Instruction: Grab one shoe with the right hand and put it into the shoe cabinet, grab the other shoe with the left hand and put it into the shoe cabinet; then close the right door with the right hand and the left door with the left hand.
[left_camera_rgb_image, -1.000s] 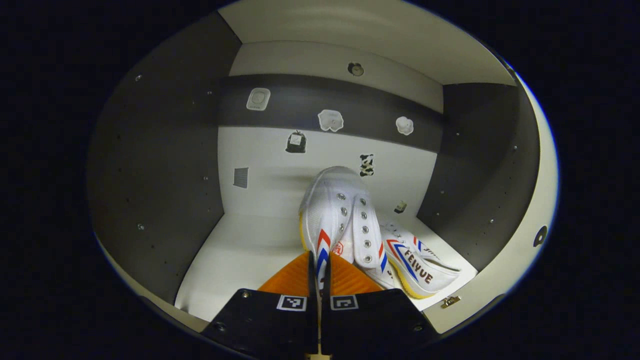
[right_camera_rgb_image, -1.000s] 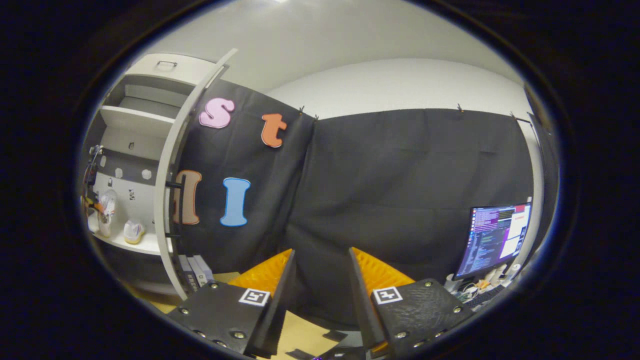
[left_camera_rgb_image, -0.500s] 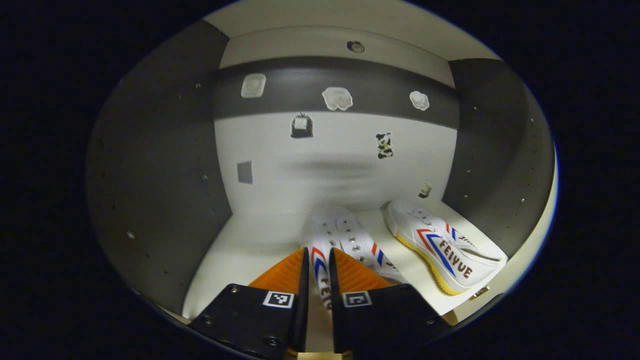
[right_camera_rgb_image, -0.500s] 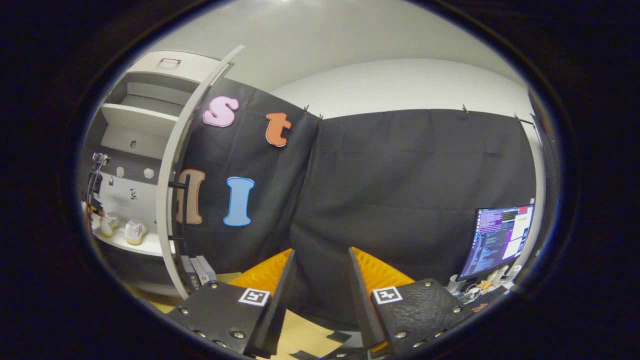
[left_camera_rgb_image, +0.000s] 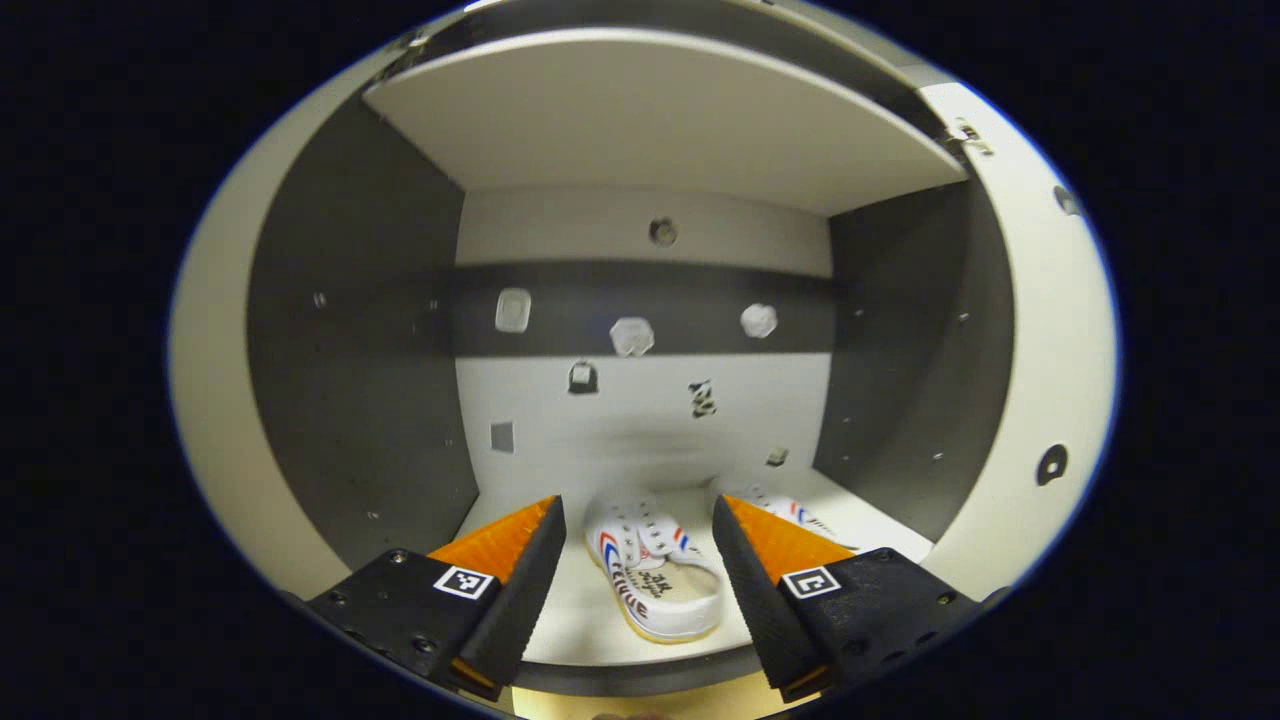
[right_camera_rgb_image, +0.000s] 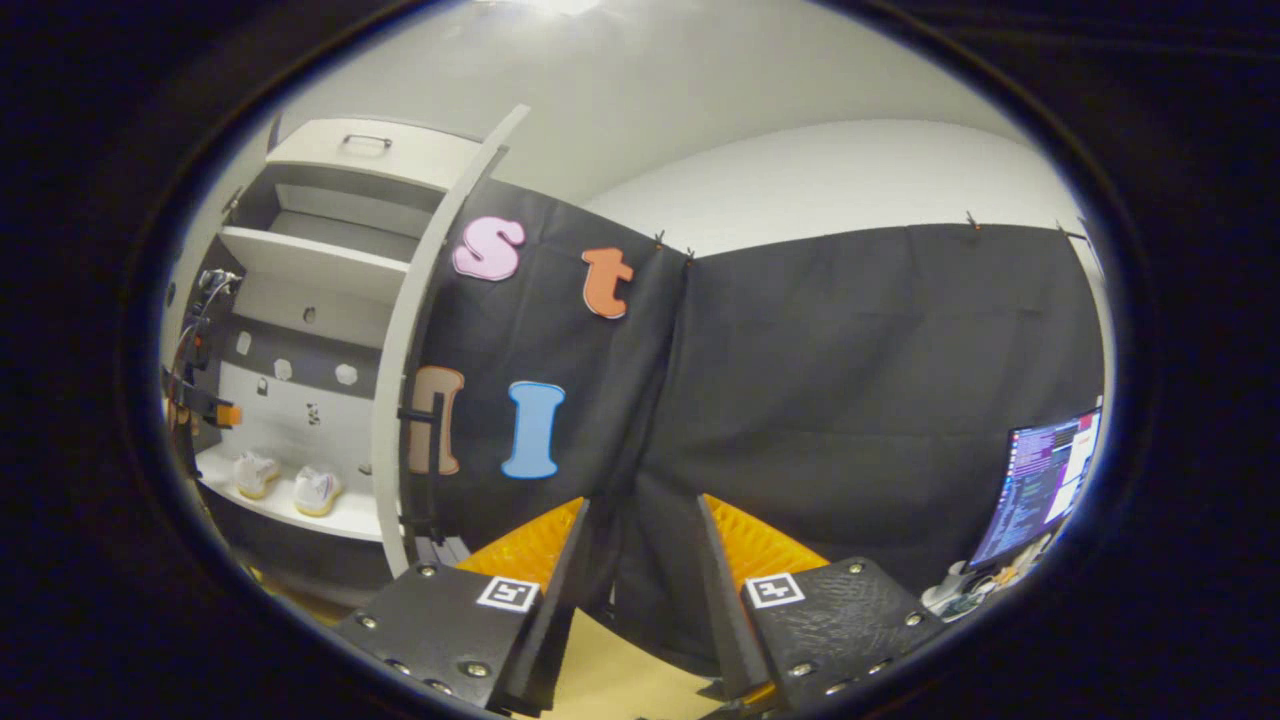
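With both shoes (left_camera_rgb_image: 655, 580) on the cabinet (left_camera_rgb_image: 340, 400) shelf, the left hand-held gripper (left_camera_rgb_image: 635, 590) gaped wide and empty (the right hand-held gripper (right_camera_rgb_image: 635, 590) likewise), so the right door (right_camera_rgb_image: 420, 330) wanted a steady push.

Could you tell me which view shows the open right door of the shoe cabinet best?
The right gripper view: the right door stands swung open, seen edge-on from top to bottom beside the cabinet. In the left gripper view, I cannot pick out the door with certainty; it looks into the cabinet interior.
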